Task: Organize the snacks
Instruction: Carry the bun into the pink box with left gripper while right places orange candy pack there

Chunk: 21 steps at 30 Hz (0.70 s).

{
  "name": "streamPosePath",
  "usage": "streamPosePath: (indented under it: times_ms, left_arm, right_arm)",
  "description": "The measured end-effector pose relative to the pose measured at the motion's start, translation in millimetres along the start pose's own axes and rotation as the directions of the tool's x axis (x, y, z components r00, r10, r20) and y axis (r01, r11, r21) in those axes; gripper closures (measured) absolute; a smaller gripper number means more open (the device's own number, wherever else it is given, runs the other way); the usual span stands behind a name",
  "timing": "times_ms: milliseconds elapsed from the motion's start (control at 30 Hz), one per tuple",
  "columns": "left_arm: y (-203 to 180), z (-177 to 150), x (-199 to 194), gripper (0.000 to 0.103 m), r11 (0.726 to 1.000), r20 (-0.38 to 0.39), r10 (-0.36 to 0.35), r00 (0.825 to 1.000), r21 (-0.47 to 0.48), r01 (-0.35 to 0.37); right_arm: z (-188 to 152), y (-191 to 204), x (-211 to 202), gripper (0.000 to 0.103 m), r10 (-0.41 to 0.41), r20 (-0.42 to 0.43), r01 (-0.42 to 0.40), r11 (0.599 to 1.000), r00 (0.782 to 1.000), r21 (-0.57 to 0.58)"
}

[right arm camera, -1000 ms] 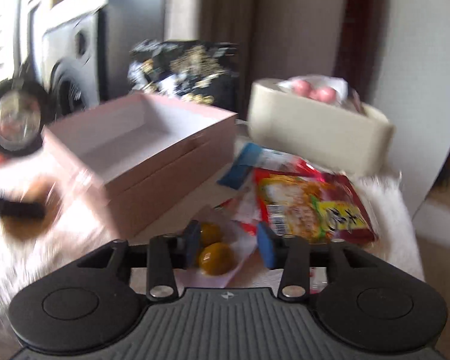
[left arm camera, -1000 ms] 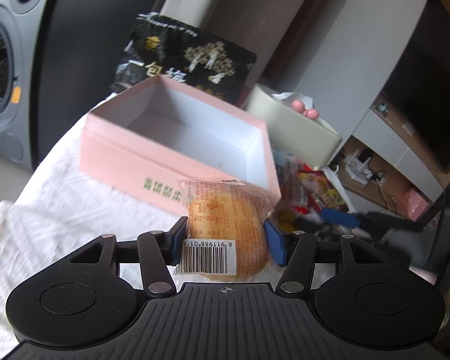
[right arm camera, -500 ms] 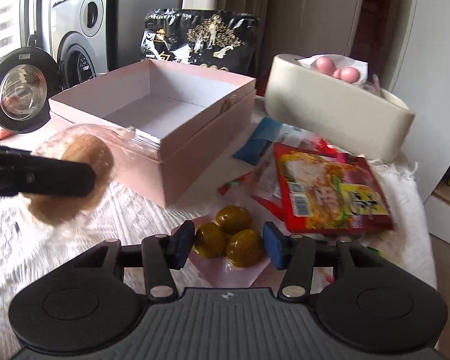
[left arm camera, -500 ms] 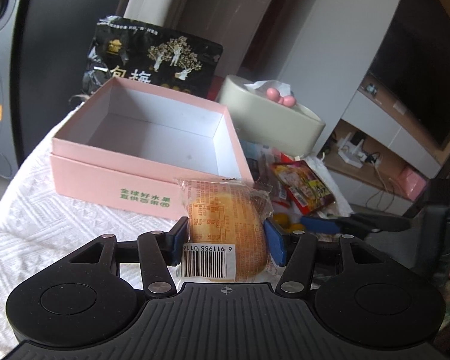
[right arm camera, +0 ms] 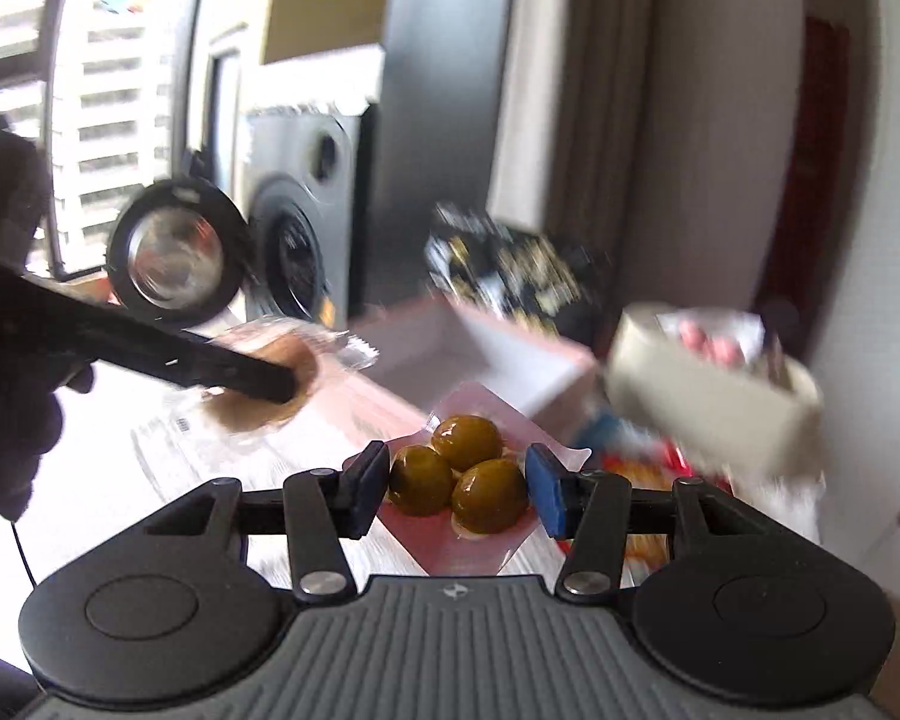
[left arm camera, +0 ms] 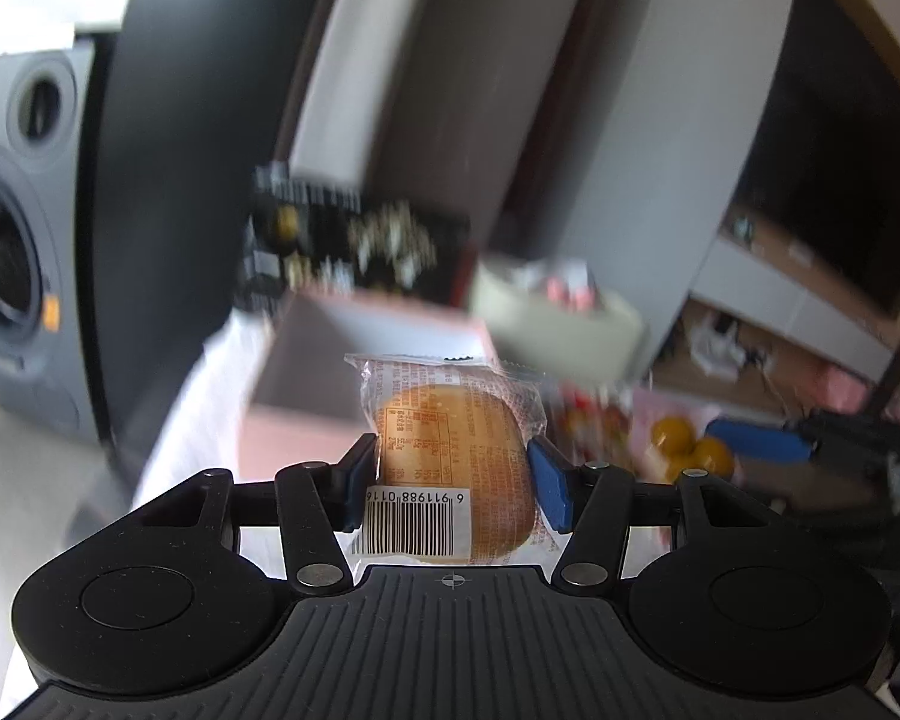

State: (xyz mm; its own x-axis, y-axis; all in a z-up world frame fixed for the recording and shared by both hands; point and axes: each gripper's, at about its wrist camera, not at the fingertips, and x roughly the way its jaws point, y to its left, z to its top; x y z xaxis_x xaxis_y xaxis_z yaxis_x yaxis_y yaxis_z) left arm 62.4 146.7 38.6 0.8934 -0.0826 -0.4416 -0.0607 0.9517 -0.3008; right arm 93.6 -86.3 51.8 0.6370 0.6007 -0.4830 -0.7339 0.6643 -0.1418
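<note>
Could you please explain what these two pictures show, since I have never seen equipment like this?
A person holds a hand-held pair of tongs in each hand, each with a camera looking along its fingers. The left tongs grip a wrapped bun. The right tongs grip a clear packet of three olives. Beyond them, blurred, an open pink box, a black snack bag and a cream tub stand on a white cloth. The right picture also shows the left tongs from the side.
</note>
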Motion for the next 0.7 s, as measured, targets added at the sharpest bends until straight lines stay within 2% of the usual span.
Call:
streamPosePath:
  times_ms: [133,200,233,267,300,367,467,500,600,700]
  left_arm:
    - [10.5,56.6,13.9,0.044,0.999,0.108,-0.008,0.994,-0.033,0.012]
    - [19.5,84.7,35.3,0.044,0.998,0.152,-0.045,0.987,-0.046,0.053]
    - [25.7,94.9,51.0,0.043,0.997,0.155,-0.064,0.986,-0.042,0.071]
    - [32.7,102.8,71.1,0.043,0.996,0.119,-0.062,0.991,-0.051,0.069]
    - [39.1,106.7,94.7,0.044,0.997,0.047,-0.036,0.998,-0.068,0.039]
    - [47.5,101.2,129.6,0.045,0.997,-0.047,0.007,0.999,-0.077,-0.011]
    - [51.0,82.3,160.4,0.045,0.999,-0.127,0.010,0.992,-0.041,-0.015]
    - [52.8,76.5,164.8,0.045,0.998,-0.133,0.011,0.991,-0.057,-0.018]
    - [52.2,63.3,164.6,0.045,0.994,-0.099,0.017,0.995,-0.108,-0.028]
    - [36.5,53.7,155.5,0.045,0.998,-0.072,0.026,0.997,-0.057,-0.030]
  right_arm:
    - [32.3,15.4,25.1,0.053,-0.024,0.079,0.031,0.996,0.997,-0.087]
    - [48.2,18.7,50.4,0.051,-0.062,0.136,0.076,0.992,0.989,-0.099]
    - [53.2,18.0,63.1,0.048,-0.064,0.178,0.084,0.991,0.982,-0.103]
    - [56.3,17.6,76.0,0.035,-0.069,0.202,0.095,0.988,0.977,-0.118]
    - [58.7,17.0,91.4,0.032,-0.096,0.197,0.124,0.983,0.976,-0.135]
    - [58.9,13.3,108.7,0.032,-0.145,0.132,0.161,0.980,0.980,-0.118]
    - [40.3,-7.3,103.6,0.032,-0.087,0.031,0.088,0.996,0.996,-0.029]
    - [32.8,-12.2,97.3,0.032,-0.084,0.019,0.084,0.996,0.996,-0.017]
    - [10.6,-31.8,80.6,0.032,-0.143,-0.015,0.143,0.990,0.990,0.000]
    - [-12.4,-55.8,66.6,0.032,-0.194,-0.058,0.196,0.980,0.979,0.026]
